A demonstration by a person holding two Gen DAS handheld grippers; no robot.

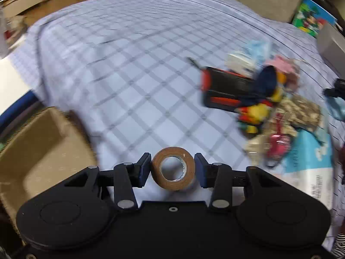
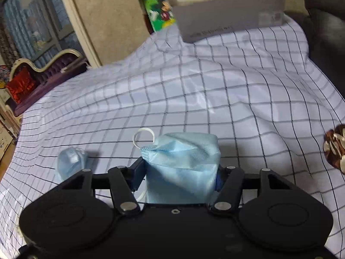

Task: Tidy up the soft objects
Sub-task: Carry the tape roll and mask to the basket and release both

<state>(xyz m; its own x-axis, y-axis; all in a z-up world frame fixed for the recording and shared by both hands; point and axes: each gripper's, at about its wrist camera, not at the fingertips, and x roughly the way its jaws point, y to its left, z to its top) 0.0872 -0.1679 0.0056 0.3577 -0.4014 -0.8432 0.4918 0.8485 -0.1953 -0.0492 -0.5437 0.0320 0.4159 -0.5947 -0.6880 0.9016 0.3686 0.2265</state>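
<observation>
Left gripper (image 1: 172,169) clamped on brown cardboard-core tape roll (image 1: 173,168), hole facing camera; open brown cardboard box (image 1: 32,151) lies low-left of it. Right gripper (image 2: 181,172) pinching folded light-blue fabric face mask (image 2: 183,164), grey rectangular box (image 2: 226,15) far ahead, slightly right.

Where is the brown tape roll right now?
In the left wrist view, bottom centre: the brown tape roll is clamped in the left gripper, above the checked cloth.

beige wall (image 2: 112,21), ornate sofa (image 2: 43,71), wooden floor (image 1: 54,8).
</observation>
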